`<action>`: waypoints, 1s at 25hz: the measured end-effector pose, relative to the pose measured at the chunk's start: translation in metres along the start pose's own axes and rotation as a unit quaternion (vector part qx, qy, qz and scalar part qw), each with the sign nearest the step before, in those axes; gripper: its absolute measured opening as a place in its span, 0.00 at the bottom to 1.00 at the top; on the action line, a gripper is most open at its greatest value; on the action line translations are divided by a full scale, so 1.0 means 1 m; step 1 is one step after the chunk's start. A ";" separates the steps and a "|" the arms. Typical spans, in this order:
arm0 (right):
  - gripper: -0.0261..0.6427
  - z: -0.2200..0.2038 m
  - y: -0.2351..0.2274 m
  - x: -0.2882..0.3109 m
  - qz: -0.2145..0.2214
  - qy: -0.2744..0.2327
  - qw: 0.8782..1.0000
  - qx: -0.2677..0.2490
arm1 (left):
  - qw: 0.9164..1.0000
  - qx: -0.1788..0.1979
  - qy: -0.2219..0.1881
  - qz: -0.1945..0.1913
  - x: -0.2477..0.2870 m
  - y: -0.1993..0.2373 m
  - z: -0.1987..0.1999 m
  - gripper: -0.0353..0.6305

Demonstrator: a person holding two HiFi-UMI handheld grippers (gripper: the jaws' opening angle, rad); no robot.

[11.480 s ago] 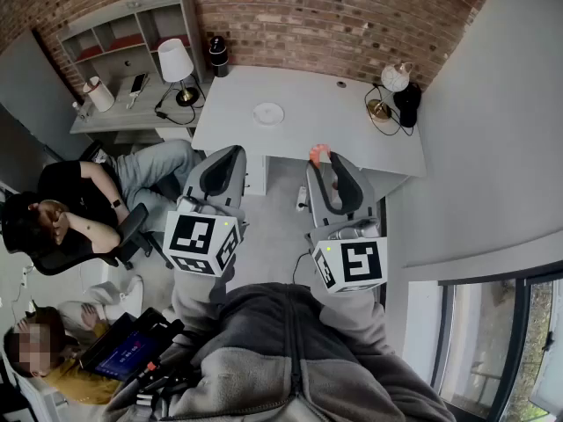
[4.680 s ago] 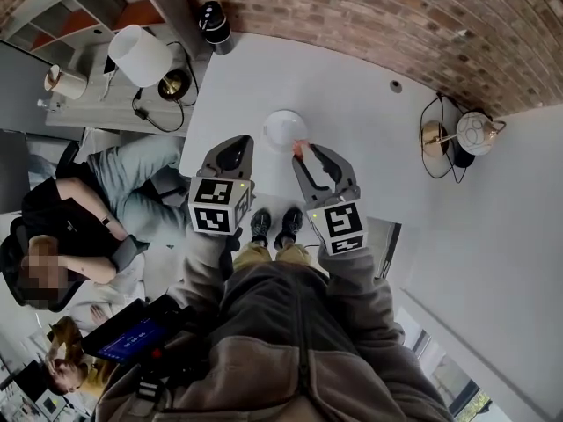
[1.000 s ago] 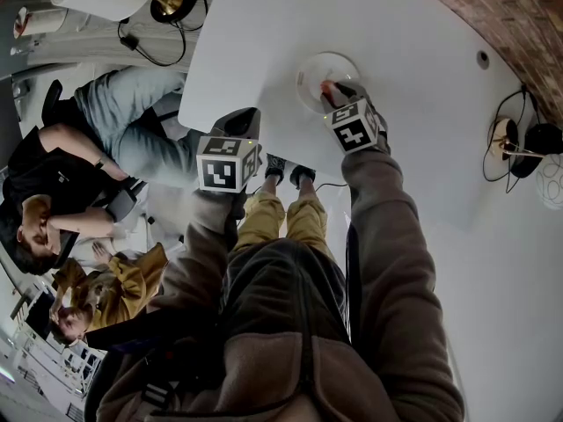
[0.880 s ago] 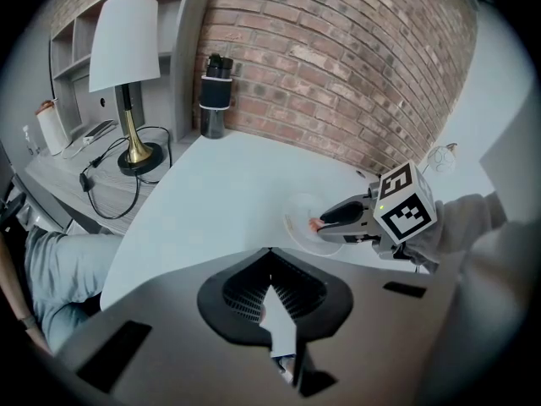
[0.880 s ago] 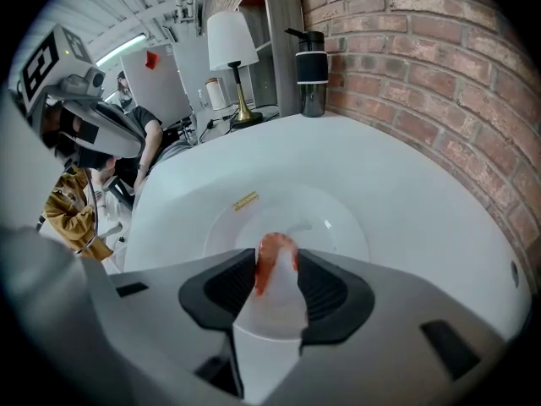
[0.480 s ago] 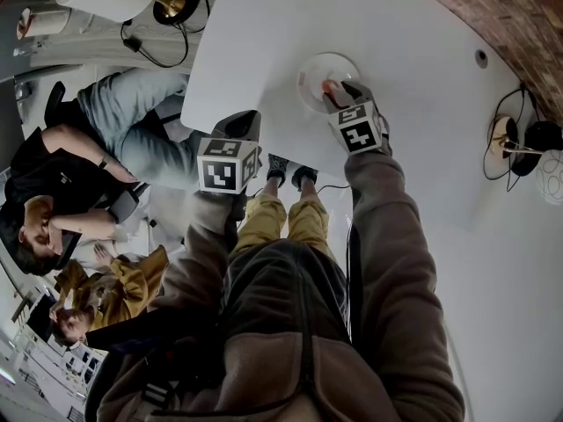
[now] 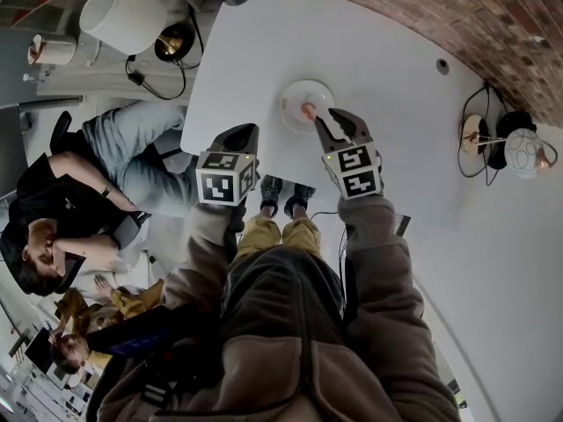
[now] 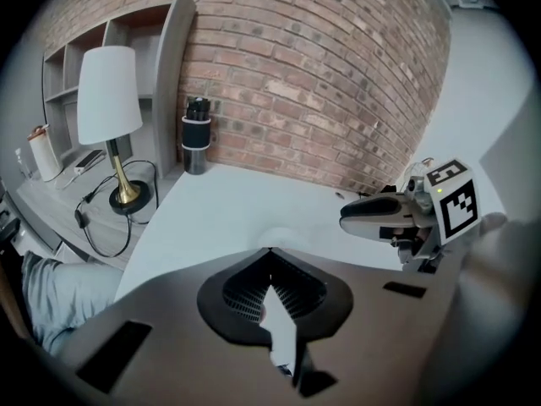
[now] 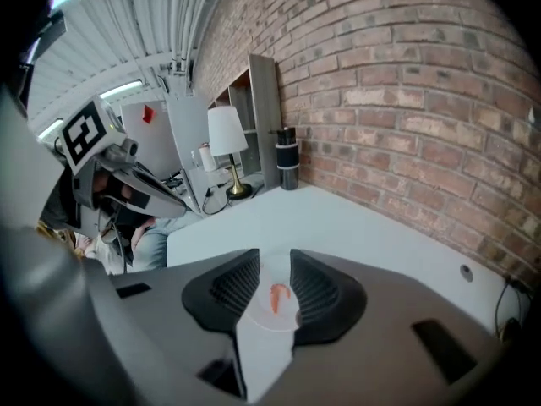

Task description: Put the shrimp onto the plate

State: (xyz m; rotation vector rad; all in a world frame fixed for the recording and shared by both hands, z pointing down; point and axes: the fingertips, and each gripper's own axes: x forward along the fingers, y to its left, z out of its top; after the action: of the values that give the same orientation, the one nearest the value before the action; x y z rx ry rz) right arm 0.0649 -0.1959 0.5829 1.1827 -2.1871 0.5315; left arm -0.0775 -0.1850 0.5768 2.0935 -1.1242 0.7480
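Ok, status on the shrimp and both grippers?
Left gripper shut, empty. Right gripper open above the plate, jaws just been closing slightly, nothing between them. Shrimp lies on plate. Nothing in the way.

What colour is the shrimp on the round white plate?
Orange-pink shrimp, best in right gripper view.

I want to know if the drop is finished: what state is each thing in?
Orange shrimp: lying released on the round white plate.
Plate: flat on the white table, holding the shrimp.
Right gripper: open, jaws just closing slightly, nothing between them.
Left gripper: shut, empty.
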 end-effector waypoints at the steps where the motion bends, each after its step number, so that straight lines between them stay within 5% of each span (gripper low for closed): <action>1: 0.20 0.010 0.002 -0.012 -0.004 -0.012 1.000 -0.006 | 1.000 0.004 -0.009 -0.004 -0.004 -0.005 0.008 0.06; 8: 0.04 0.071 0.003 -0.100 -0.073 -0.098 0.992 -0.007 | 0.996 0.040 -0.077 -0.026 -0.046 -0.041 0.066 0.06; 14: 0.04 0.100 0.009 -0.170 -0.118 -0.167 0.977 0.053 | 0.987 0.064 -0.141 -0.040 -0.083 -0.075 0.110 0.06; 25: 0.04 0.167 0.007 -0.265 -0.171 -0.252 0.952 0.024 | 0.948 0.126 -0.275 -0.099 -0.183 -0.150 0.206 0.06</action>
State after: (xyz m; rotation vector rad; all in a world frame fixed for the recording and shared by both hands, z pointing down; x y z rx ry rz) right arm 0.1215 -0.1289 0.2821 1.8388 -2.2982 0.1390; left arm 0.0022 -0.1840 0.2739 2.6875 -1.1104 0.2135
